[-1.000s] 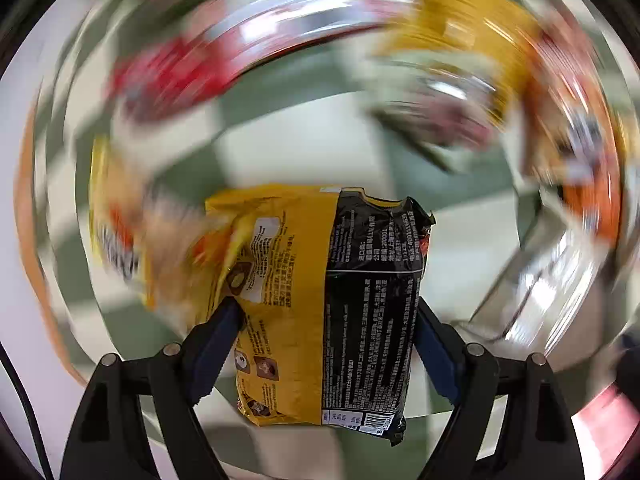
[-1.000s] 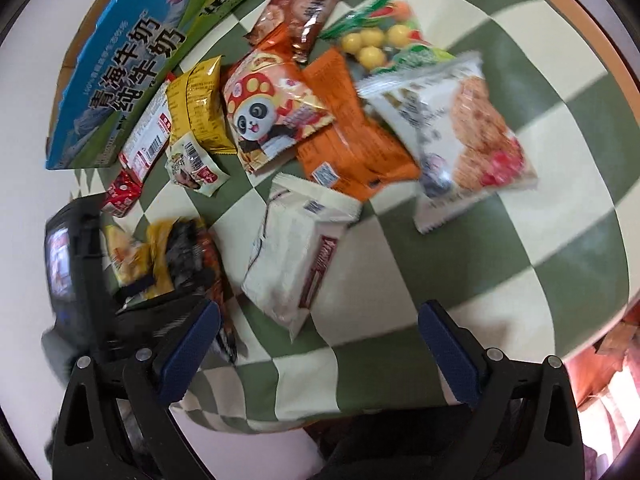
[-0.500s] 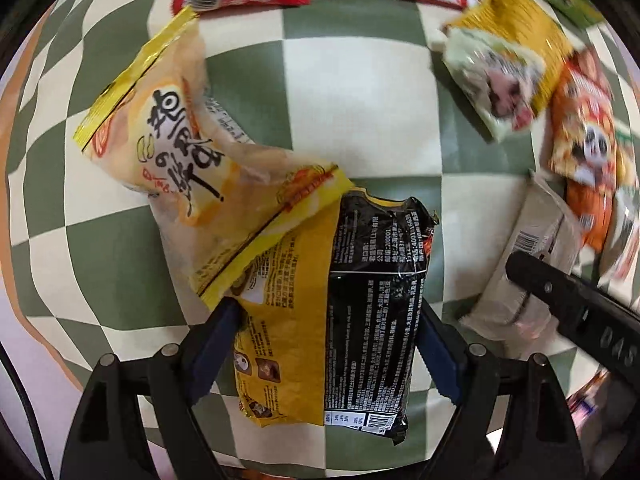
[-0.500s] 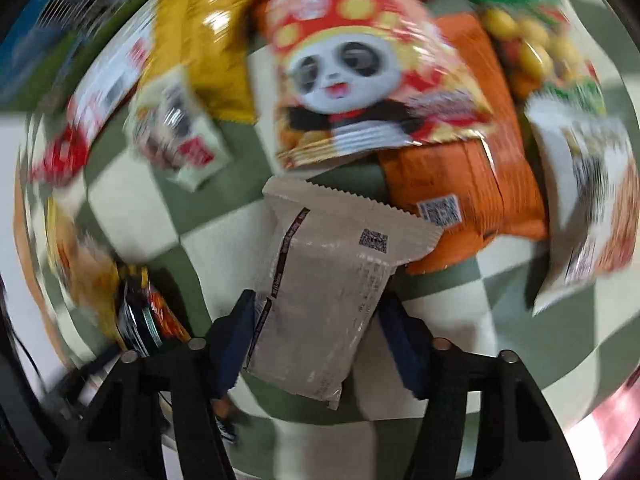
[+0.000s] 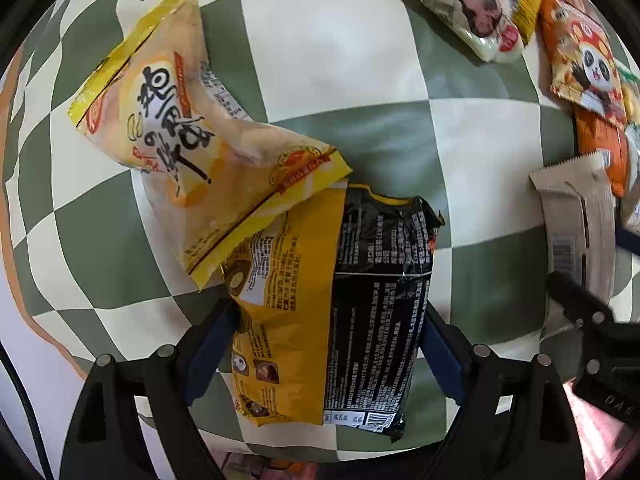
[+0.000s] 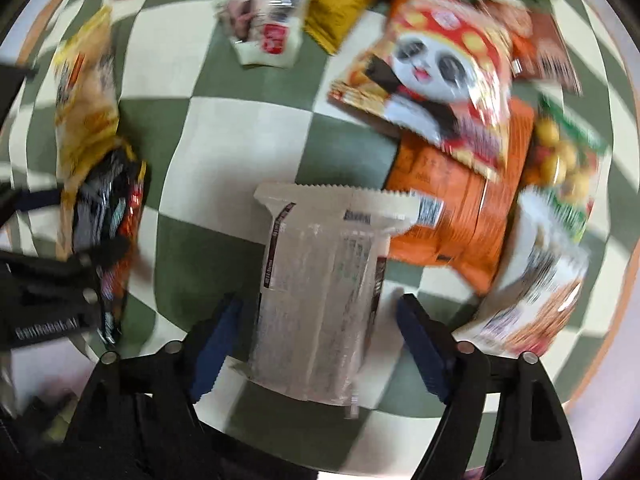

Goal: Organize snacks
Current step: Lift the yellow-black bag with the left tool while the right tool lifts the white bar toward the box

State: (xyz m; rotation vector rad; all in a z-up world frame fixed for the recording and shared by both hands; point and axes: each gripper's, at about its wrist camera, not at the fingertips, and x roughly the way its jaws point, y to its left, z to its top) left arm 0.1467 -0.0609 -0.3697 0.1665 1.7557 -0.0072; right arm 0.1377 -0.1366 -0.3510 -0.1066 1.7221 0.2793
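The left gripper [image 5: 328, 340] held a yellow-and-black foil snack packet [image 5: 332, 304] at lower centre, jaws clenched on its sides, a pale yellow crinkled snack bag [image 5: 192, 160] overlapping its upper left corner, apparently to group the two. In the blurred right view, the right gripper [image 6: 316, 340] straddled a white plastic snack pouch [image 6: 320, 288] on the green-and-cream checked counter [image 5: 320, 40]; whether those jaws gripped it was unclear.

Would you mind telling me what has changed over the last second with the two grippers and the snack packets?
The right gripper moved in from open cloth onto the white packet, which now sits between its fingers; whether it is clamped is unclear. The left gripper swung toward the pale yellow bag, bringing its yellow-and-black packet up against it. That packet stayed gripped throughout, and the panda packet stayed put.
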